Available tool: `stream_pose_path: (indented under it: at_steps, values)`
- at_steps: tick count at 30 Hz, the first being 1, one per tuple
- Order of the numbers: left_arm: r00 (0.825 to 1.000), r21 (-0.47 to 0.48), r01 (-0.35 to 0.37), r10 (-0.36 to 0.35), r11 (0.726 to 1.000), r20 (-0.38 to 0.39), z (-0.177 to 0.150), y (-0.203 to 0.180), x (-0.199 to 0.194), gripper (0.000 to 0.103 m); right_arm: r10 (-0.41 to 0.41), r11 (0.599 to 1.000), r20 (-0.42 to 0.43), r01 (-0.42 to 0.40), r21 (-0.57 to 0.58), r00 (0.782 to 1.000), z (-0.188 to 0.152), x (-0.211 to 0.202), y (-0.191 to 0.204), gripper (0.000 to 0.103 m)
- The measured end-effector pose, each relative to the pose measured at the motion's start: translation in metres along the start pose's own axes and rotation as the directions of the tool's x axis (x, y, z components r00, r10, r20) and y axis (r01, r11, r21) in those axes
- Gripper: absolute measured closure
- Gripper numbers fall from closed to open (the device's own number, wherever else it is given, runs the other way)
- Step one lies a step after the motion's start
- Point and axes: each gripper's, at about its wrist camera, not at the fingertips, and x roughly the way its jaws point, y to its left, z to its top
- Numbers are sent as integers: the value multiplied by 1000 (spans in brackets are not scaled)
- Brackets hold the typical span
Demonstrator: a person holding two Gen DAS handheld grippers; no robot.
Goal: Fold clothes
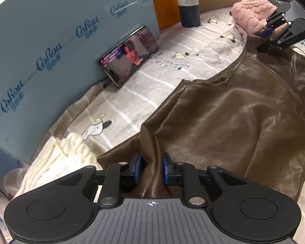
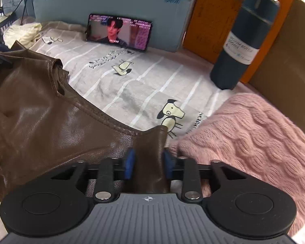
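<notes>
My left tongs (image 1: 151, 167) pinch a fold of the brown vest (image 1: 233, 118), my right tongs (image 2: 148, 165) pinch its strap beside the pink sweater (image 2: 254, 134).

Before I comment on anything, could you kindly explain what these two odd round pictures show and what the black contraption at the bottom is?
Each picture comes from a wide-angle camera on a hand-held claw, looking along its two blue-padded fingers. The left claw and the right claw each pinch a part of one brown leather garment, spread on a cartoon-dog bedsheet. The right claw also shows in the left picture's top corner. Around it lie a pink knit, a cream knit, a phone playing video, and a dark blue flask.
</notes>
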Motion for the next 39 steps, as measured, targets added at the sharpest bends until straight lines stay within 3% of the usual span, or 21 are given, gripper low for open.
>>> stream_pose_path:
  at_steps: [2, 9, 16, 22, 24, 28, 33, 36, 39]
  values:
    - [1000, 12, -15, 15, 1000, 26, 0, -5, -8, 89, -12, 1000, 26, 12, -4, 1000, -3, -8, 1, 96]
    - [987, -23, -50, 52, 999, 150, -5, -22, -58, 90, -66, 998, 142, 67, 2, 988, -16, -51, 16, 98]
    - [950, -19, -28, 33, 999, 310, -35, -56, -130, 91, -180, 983, 237, 164, 86, 955, -49, -108, 44, 98]
    - [917, 2, 65, -61, 998, 395, -67, -87, -189, 91, -296, 946, 258, 245, 210, 920, -83, -148, 71, 98]
    - [914, 47, 87, -98, 995, 393, -76, -99, -201, 92, -328, 933, 261, 268, 240, 908, -95, -159, 79, 98]
    - [916, 62, 208, -217, 976, 338, -93, -106, -206, 92, -372, 913, 245, 306, 268, 895, -123, -182, 100, 98]
    - [904, 65, 370, -375, 927, 205, -106, -111, -194, 92, -367, 896, 132, 312, 316, 921, -171, -202, 125, 98]
    - [870, 38, 481, -482, 876, 100, -117, -120, -177, 91, -336, 888, 23, 308, 342, 942, -200, -203, 130, 98]
    - [849, -9, 528, -528, 849, 25, -122, -125, -159, 91, -304, 873, -74, 308, 379, 950, -224, -205, 125, 98]
